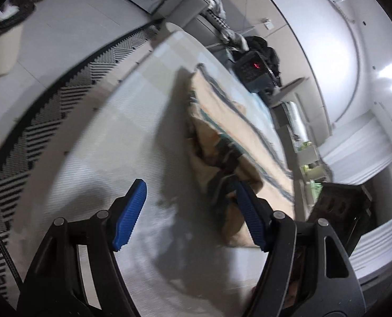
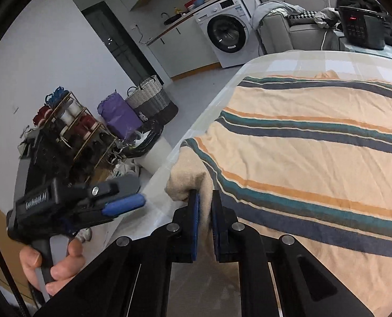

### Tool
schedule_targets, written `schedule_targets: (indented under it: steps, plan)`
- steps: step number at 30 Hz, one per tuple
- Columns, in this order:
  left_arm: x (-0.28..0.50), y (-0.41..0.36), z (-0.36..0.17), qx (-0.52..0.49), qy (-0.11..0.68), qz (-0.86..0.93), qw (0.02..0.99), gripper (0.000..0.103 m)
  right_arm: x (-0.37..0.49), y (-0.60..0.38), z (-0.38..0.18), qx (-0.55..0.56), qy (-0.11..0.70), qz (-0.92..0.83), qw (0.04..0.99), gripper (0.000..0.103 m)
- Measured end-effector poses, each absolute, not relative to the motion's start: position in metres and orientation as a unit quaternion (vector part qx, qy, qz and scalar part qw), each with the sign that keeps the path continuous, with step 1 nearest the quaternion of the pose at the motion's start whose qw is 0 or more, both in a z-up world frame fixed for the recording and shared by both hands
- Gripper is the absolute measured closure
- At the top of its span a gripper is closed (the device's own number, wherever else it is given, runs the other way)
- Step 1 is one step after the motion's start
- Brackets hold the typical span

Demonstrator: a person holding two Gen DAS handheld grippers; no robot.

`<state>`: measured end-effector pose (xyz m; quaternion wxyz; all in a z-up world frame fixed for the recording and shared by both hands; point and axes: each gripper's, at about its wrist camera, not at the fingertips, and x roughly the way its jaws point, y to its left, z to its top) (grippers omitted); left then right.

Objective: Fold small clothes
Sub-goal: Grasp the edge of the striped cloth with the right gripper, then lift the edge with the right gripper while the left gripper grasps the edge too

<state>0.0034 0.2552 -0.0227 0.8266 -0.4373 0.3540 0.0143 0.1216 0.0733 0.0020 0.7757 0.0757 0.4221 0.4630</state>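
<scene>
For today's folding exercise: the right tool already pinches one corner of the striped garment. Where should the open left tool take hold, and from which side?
Judging by its pose, the left tool should grip the striped garment at its free near edge beside the right tool, approaching low from the table side, since that thin hem hangs exposed there.

Left gripper (image 1: 189, 215): black plastic linkage arms with triangular cut-outs, round silver pivot pins at the joints, blue ribbed pads (image 1: 130, 215) on the fingers. Right gripper (image 2: 205, 225): same build, black arms, silver pins, blue pads (image 2: 195, 224). Seen from the right wrist view, the left gripper's black housing bears white lettering, a silver screw head on top, a grey plate and a black pistol-type handle. Hand (image 2: 52, 264) on that handle is bare; no sleeve visible.
</scene>
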Motion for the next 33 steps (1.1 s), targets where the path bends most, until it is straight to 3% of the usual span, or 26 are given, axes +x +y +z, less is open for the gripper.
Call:
schedule_targets:
  steps: [8,10,12,13,23,25,26,27,29,33]
  plan:
    - [0.026,0.246,-0.046,-0.478,0.374,-0.014,0.795,0.036,0.113,0.081,-0.002,0.028,0.427,0.462,0.776,0.093]
    - [0.024,0.249,-0.049,-0.475,0.375,-0.001,0.796,0.036,0.107,0.088,-0.005,-0.009,0.436,0.466,0.770,0.087]
    - [0.019,0.254,-0.051,-0.473,0.374,0.015,0.798,0.036,0.099,0.095,-0.009,-0.039,0.435,0.473,0.765,0.063]
    - [0.017,0.258,-0.050,-0.469,0.372,0.025,0.801,0.036,0.095,0.097,-0.010,-0.051,0.432,0.474,0.766,0.057]
    - [0.008,0.283,-0.055,-0.477,0.350,0.061,0.804,0.036,0.042,0.147,-0.020,-0.235,0.342,0.460,0.785,0.041]
    - [-0.001,0.289,-0.058,-0.481,0.350,0.060,0.801,0.036,0.040,0.157,-0.026,-0.256,0.332,0.441,0.794,0.041]
    - [-0.004,0.290,-0.057,-0.480,0.349,0.060,0.802,0.036,0.042,0.157,-0.026,-0.246,0.332,0.438,0.799,0.052]
    - [-0.005,0.290,-0.057,-0.478,0.350,0.060,0.803,0.036,0.048,0.156,-0.027,-0.236,0.338,0.426,0.805,0.077]
    - [-0.008,0.290,-0.056,-0.477,0.349,0.059,0.804,0.036,0.059,0.151,-0.025,-0.214,0.349,0.412,0.814,0.088]
    - [-0.004,0.286,-0.057,-0.484,0.350,0.047,0.801,0.036,0.095,0.105,-0.005,-0.029,0.385,0.431,0.816,0.090]
